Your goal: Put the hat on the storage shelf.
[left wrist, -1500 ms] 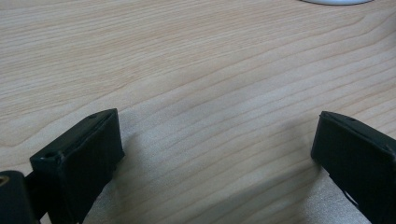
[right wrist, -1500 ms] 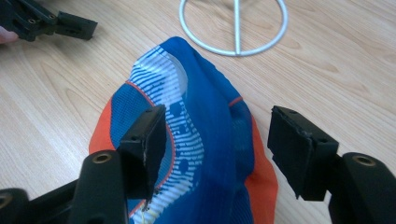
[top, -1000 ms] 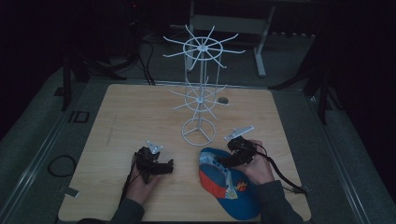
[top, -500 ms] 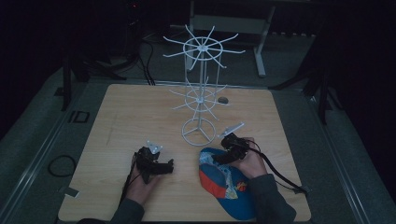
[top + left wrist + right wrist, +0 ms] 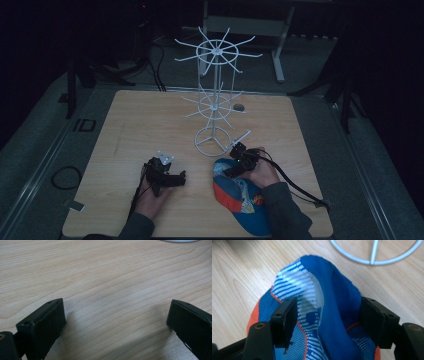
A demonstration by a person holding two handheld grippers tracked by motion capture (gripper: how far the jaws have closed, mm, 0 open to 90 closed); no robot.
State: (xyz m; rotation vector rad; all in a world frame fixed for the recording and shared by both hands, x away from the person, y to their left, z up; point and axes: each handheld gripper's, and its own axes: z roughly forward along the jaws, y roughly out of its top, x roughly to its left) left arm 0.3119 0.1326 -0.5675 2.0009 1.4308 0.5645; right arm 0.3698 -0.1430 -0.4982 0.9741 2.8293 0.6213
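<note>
Right gripper over a cap, left gripper resting on the tabletop.

The cap (image 5: 240, 195) is blue, orange and striped, and it lies on the tabletop (image 5: 150, 120) at the near edge, just in front of the white rack (image 5: 216, 100). The right gripper (image 5: 327, 315) is over the cap with its fingers (image 5: 287, 315) wide apart, one on each side of a raised blue fold; they closed a little just now and do not pinch it yet. The rack's round base (image 5: 374, 255) is close behind the cap. The left gripper (image 5: 115, 317) is well to the side, fingers wide open over bare wood, holding nothing.
</note>
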